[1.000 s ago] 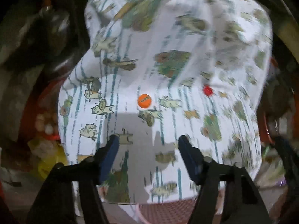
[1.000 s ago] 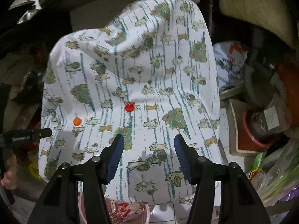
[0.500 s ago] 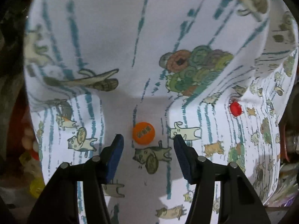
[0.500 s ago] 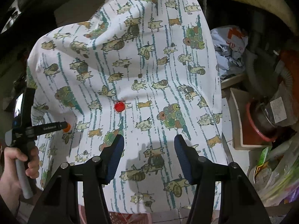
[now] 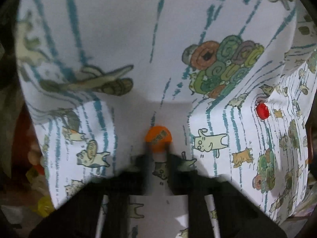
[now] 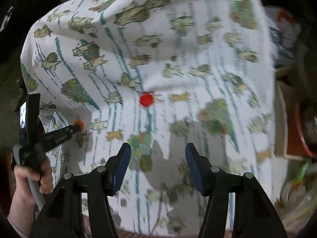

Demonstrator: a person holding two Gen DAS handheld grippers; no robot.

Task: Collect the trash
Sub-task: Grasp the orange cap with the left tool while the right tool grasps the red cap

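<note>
The right gripper [image 6: 157, 164] has black plastic arms shaped as angular struts, each carrying round silver screw heads at its joints. Its two fingers [image 6: 121, 166] are faced with ribbed dark blue pads. The left gripper [image 6: 78, 127], seen from the side in the right wrist view, is black too, with small pale lettering along one narrow finger, a black upright body bearing a small lit screen, and a pale grey handle below. The hand [image 6: 33, 180] around that handle shows a strip of white cuff at the wrist.
</note>
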